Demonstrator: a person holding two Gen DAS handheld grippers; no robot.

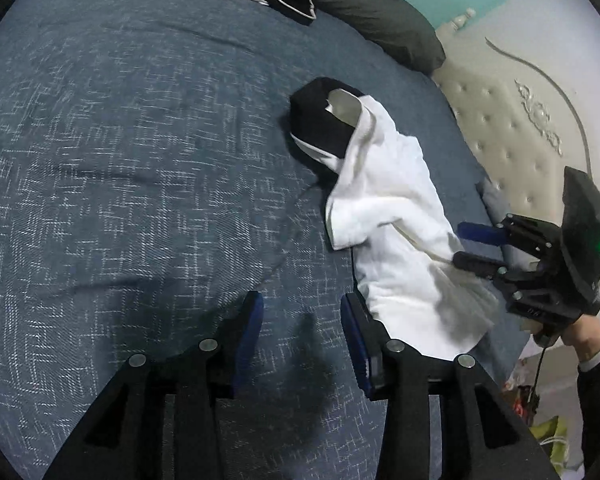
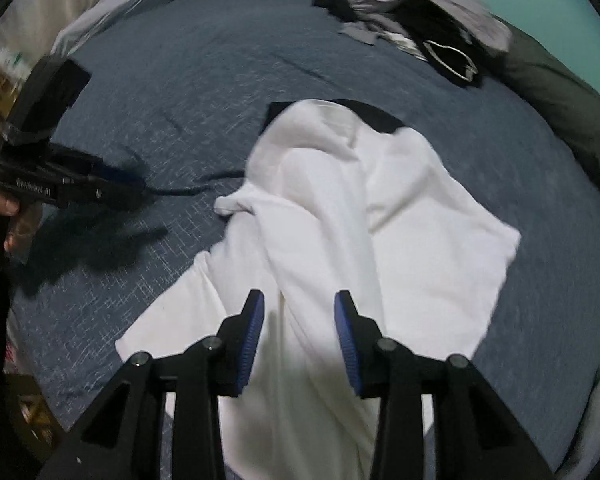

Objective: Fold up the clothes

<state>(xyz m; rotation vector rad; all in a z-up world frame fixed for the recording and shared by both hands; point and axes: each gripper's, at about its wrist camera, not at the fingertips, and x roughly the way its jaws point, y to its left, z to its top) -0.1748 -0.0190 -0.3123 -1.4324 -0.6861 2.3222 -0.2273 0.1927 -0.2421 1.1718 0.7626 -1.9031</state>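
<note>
While you hold a gripper in each hand over the blue bedspread [image 1: 120, 160], your left gripper [image 1: 302, 344] sits at the left, its blue-padded jaws parted with only bare bedspread between them. Its right finger [image 1: 356, 344] lies just beside the near edge of the white garment [image 1: 388, 232], and you cannot tell whether it touches the cloth. That white garment lies crumpled on the bed, stretching away from you, with a black garment [image 1: 320, 120] partly under its far end. Further right, your right gripper [image 2: 299, 336] hovers above the white garment, jaws parted, with cloth seen in the gap but neither pad pressing on it. Your right hand [image 1: 580, 332] holds its handle beside a cream tufted headboard [image 1: 500, 128]. At the far end of the bed, a loose pile of grey and black clothes [image 2: 428, 12] lies against a dark grey pillow [image 1: 380, 20].
</note>
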